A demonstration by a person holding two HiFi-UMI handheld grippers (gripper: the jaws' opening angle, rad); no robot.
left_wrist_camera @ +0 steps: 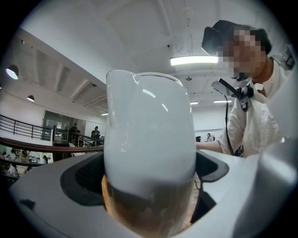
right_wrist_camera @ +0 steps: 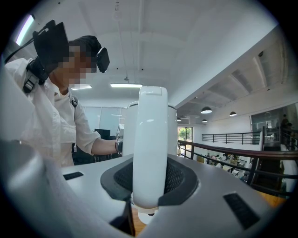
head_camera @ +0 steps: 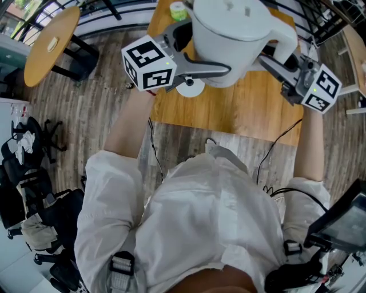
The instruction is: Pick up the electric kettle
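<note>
The white electric kettle [head_camera: 229, 40] hangs in the air above the wooden table [head_camera: 240, 117], held from both sides. My left gripper [head_camera: 211, 70] reaches in from the left, and its jaws are shut on the kettle's rounded body [left_wrist_camera: 149, 139], the spout side. My right gripper [head_camera: 275, 64] comes in from the right, shut on the kettle's handle [right_wrist_camera: 150, 139], which stands upright between the dark pads [right_wrist_camera: 179, 179]. Under the kettle, its round white base [head_camera: 190, 87] lies on the table.
A green roll [head_camera: 178, 10] sits at the table's far left end. A round wooden table [head_camera: 51, 43] stands to the far left on the plank floor. Black office chairs [head_camera: 23, 171] crowd the left edge. Cables run down my white shirt.
</note>
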